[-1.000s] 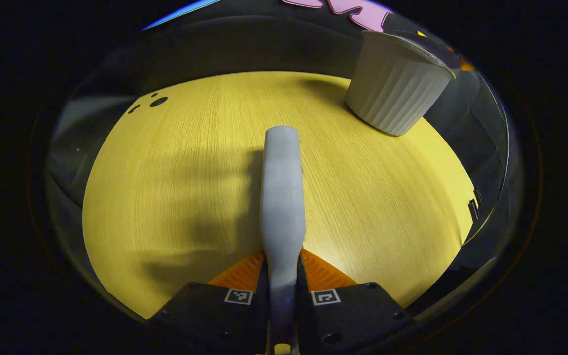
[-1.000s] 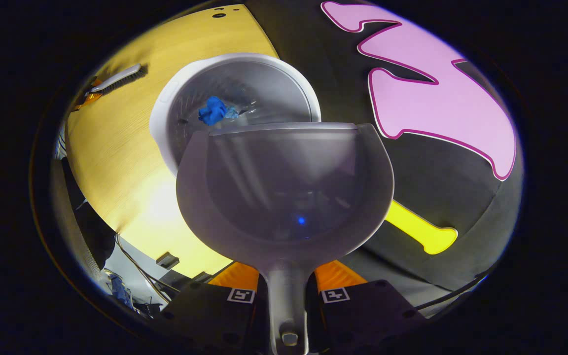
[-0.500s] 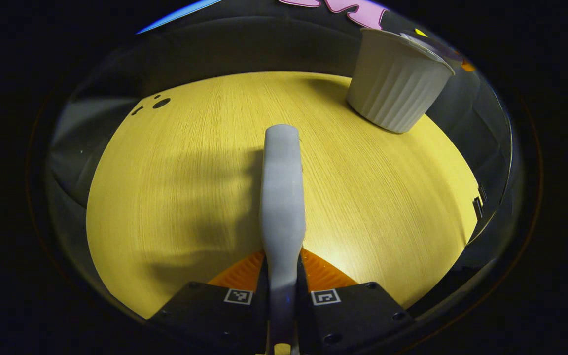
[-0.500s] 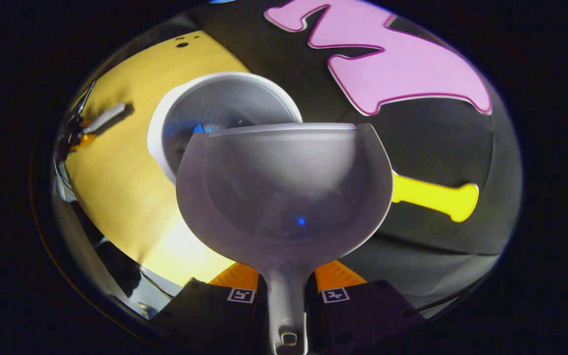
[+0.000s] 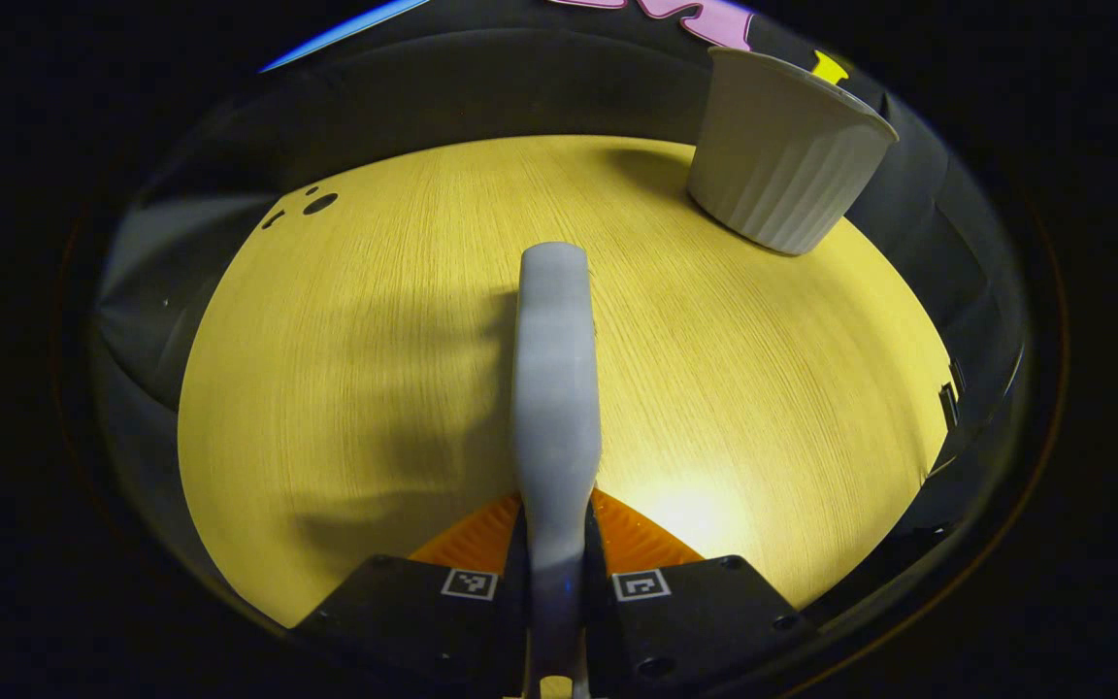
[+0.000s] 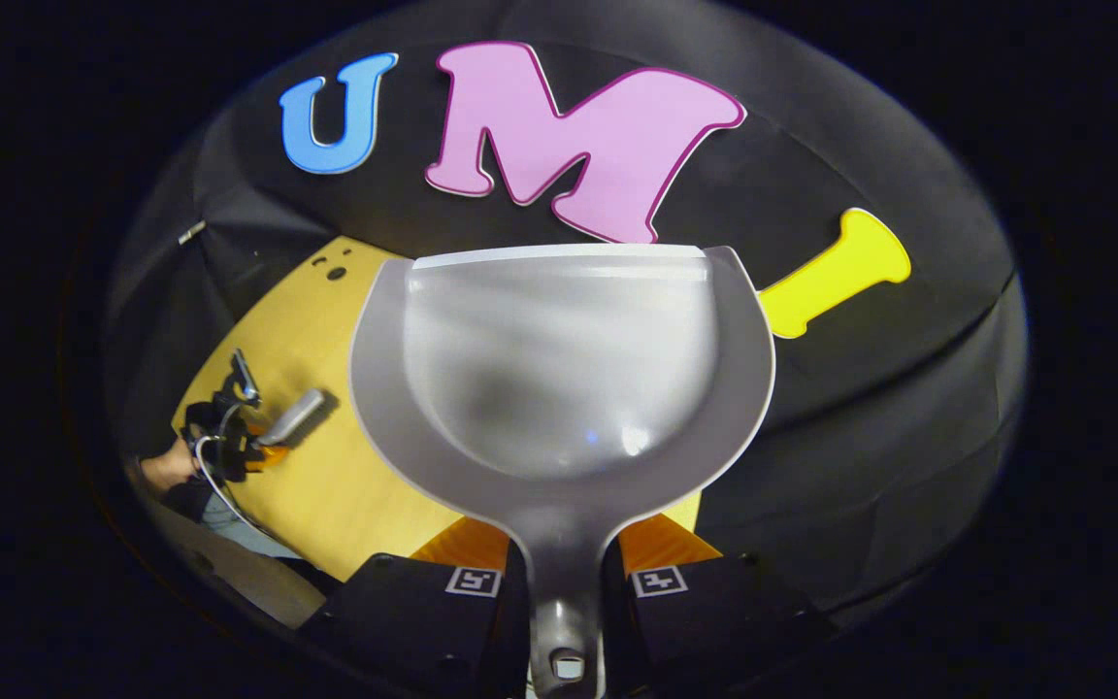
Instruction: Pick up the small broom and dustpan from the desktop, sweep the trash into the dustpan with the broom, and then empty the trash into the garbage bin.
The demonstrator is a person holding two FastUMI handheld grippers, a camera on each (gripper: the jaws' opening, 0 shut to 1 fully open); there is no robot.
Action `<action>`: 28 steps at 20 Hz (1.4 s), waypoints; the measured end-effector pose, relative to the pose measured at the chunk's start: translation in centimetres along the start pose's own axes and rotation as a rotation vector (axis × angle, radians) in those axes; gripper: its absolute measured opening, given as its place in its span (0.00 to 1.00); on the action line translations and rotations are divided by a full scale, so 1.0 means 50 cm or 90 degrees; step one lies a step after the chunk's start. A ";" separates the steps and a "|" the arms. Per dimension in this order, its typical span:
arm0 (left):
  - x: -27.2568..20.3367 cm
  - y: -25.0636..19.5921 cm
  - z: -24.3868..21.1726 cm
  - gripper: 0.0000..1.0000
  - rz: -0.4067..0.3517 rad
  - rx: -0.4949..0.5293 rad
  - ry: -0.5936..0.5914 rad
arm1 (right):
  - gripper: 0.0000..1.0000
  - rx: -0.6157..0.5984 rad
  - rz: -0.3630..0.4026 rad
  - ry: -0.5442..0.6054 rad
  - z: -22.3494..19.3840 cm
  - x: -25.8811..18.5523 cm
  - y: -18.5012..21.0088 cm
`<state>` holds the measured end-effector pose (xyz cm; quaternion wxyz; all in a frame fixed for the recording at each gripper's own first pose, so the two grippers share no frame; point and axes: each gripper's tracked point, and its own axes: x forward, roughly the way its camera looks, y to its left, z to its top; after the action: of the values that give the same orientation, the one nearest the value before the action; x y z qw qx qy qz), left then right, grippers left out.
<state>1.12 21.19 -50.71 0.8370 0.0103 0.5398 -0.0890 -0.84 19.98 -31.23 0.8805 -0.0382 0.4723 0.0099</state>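
Two tools, one in each of my tongs. My left gripper (image 5: 555,544), at the bottom centre of the left gripper view, is clamped on the broom (image 5: 555,388), whose pale handle runs up over the desktop (image 5: 345,388); the ribbed white garbage bin (image 5: 782,160) stands upper right. My right gripper (image 6: 564,568) pinches the dustpan (image 6: 559,369) by its stem, the pan filling mid-frame. Square coded markers sit on my fingers; I can read no brand.
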 end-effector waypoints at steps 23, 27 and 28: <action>0.010 -0.010 0.006 0.29 0.031 0.053 0.038 | 0.34 0.091 0.129 0.231 -0.543 0.313 0.427; 0.010 -0.012 0.010 0.29 0.034 0.062 0.039 | 0.34 0.099 0.122 0.246 -0.553 0.368 0.450; 0.009 -0.013 0.012 0.29 0.035 0.064 0.039 | 0.34 0.097 0.119 0.246 -0.554 0.377 0.450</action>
<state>1.74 20.42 -50.80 0.8208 0.0697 0.5593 -0.0924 -14.61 39.95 -63.49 0.7692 0.0714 0.6332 0.0478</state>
